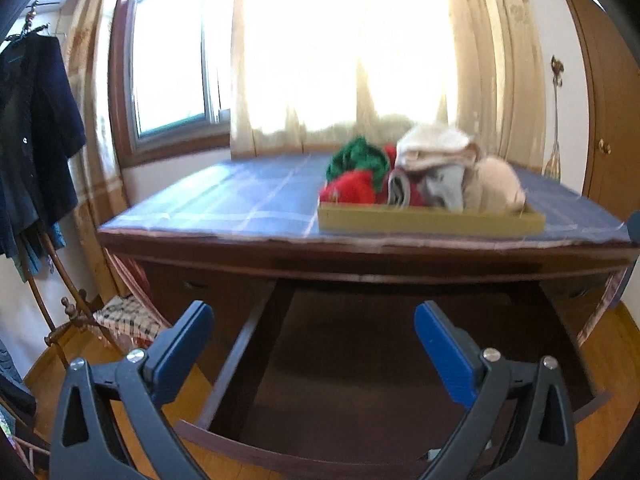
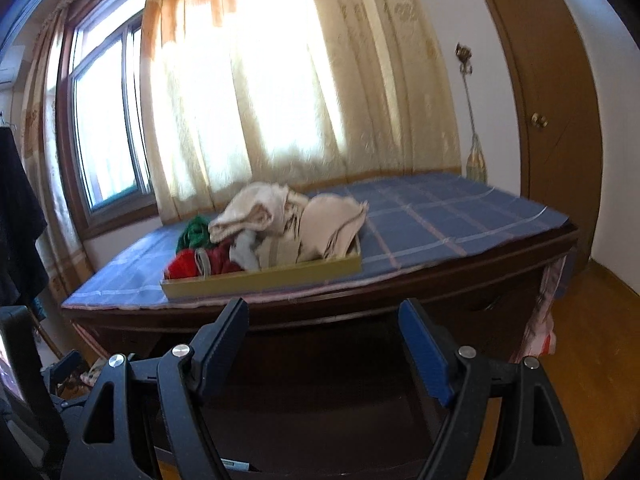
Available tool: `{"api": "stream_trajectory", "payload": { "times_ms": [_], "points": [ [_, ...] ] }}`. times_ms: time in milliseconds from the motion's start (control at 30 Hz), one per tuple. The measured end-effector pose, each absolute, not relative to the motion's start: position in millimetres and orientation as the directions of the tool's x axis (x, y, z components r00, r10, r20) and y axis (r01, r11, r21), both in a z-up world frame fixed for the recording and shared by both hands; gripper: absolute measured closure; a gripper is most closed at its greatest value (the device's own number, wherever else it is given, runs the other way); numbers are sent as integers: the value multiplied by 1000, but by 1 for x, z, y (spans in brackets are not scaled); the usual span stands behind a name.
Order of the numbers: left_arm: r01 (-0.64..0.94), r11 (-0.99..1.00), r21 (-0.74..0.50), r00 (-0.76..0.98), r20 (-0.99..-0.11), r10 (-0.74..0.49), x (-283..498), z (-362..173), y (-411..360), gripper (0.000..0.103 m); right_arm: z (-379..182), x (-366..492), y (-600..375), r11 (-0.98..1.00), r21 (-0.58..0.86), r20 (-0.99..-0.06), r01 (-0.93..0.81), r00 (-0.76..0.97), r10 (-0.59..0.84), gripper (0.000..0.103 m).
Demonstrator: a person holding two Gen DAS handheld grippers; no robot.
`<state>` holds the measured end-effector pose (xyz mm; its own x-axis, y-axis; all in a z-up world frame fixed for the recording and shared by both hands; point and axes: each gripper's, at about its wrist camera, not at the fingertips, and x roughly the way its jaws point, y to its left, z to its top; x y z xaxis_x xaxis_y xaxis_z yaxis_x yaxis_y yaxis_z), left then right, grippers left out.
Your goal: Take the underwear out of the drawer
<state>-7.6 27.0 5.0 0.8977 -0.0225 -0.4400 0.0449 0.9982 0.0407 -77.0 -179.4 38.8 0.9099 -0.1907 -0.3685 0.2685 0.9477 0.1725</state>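
We see the left gripper (image 1: 314,322) open, empty | right gripper (image 2: 324,320) open, empty | both above the pulled-out drawer (image 1: 360,360) | underwear (image 1: 424,172) heaped in tray (image 1: 432,222) on table (image 1: 240,200).

Dark wooden dresser (image 1: 360,256) under blue checked cloth (image 1: 240,196), bearing a clothes-filled tray (image 1: 432,222)

The drawer (image 1: 360,360) of dark brown wood stands pulled open below the surface, its inside dark and bare as far as shows. The underwear (image 1: 424,172), a heap of beige, grey, red and green pieces, lies in a shallow yellow tray (image 1: 432,222) on top.
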Motion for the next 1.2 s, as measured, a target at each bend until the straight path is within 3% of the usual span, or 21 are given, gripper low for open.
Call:
{"api": "stream_trajectory", "payload": {
  "times_ms": [100,367,500,1200],
  "points": [
    [37,999,25,905,-426,-23,-10,22,31,0,55,-87,-179,946,167,-336,279,918,-212,17],
    [-1,997,72,927,-375,28,-26,57,28,0,96,-116,-163,963,112,-218,246,951,-218,16],
    [28,999,22,922,-387,-17,-36,65,30,0,102,-128,-157,965,105,-165,240,961,-222,15],
    [6,998,63,941,-338,16,-54,73,26,0,97,-125,-152,969,132,-190,210,965,-183,14]
  ]
}}
